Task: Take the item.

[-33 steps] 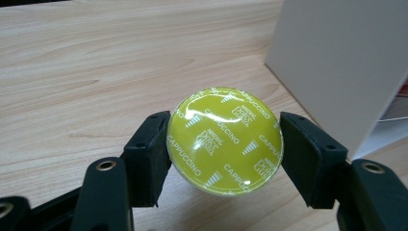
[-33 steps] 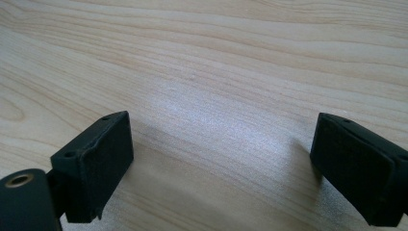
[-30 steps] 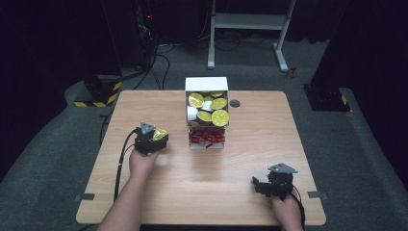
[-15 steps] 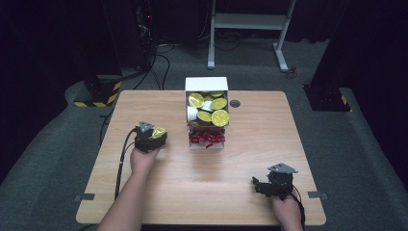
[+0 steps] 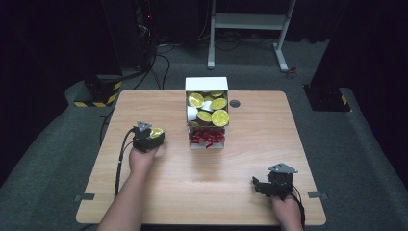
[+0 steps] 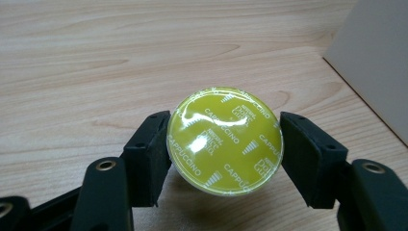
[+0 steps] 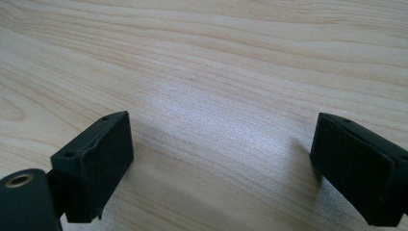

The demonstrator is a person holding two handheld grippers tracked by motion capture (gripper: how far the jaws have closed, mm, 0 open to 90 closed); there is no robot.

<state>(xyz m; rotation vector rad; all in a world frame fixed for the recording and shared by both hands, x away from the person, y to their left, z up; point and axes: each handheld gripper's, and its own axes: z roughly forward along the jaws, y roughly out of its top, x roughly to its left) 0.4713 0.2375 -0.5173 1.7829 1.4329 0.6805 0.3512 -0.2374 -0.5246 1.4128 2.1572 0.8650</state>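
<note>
Holding: my left gripper (image 6: 224, 154) clamps a yellow pod (image 6: 224, 140), left of the box (image 5: 207, 111).
Care: I keep the foil level, squeezing lightly.
Right gripper (image 7: 231, 168): jaws apart, empty.

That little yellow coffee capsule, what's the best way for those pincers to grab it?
Across its round rim, one jaw on each side, as the left gripper holds the capsule now. The foil lid is flat and thin, so only the circular edge gives the jaws something to press on.
</note>
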